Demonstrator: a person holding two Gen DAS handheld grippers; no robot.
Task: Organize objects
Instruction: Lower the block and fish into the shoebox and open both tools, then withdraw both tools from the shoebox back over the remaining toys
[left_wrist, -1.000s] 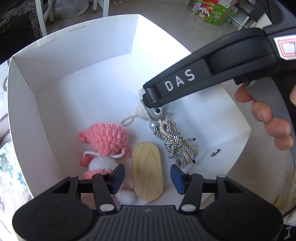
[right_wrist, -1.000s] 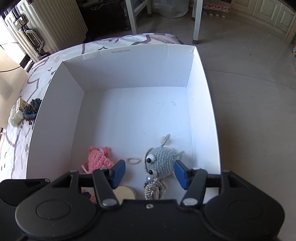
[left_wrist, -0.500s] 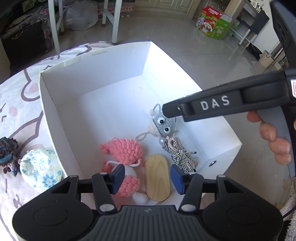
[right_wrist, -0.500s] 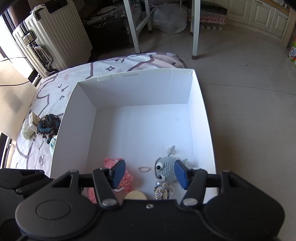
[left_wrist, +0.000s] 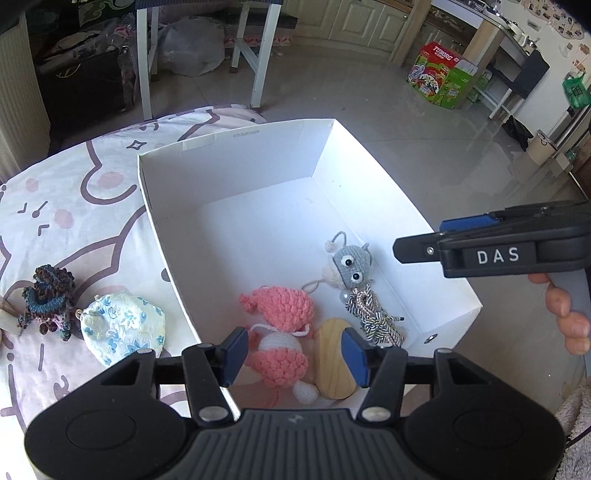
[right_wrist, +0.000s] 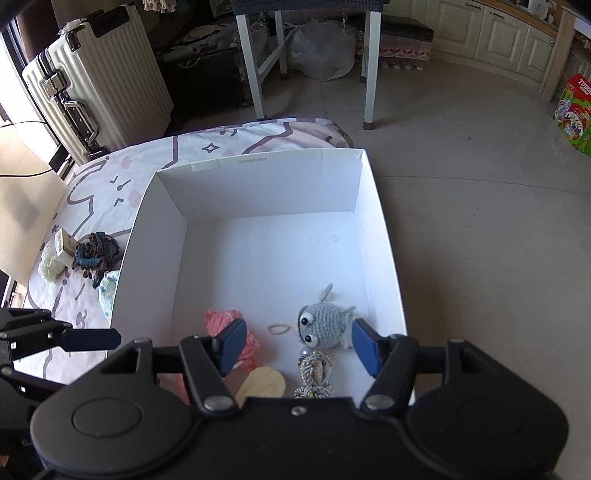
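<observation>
- The white cardboard box sits on a cartoon-print cloth; its near end holds four things.
- A pink crochet toy lies at the near left of the box floor, with a wooden oval piece just beside it on the right.
- A grey crochet toy with googly eyes lies further right, and a braided grey-and-white cord runs from it toward the near wall.
- Outside the box, on the cloth to its left, lie a blue floral fabric pouch and a dark ruffled crochet piece, close together.
- The left gripper hovers above the near end of the box, its blue-padded fingers spread apart and empty.
- The right gripper hangs above the box's near right, jaws wide and holding nothing; the grey toy shows between its fingers.
- A white ribbed suitcase stands on the floor beyond the cloth.
</observation>
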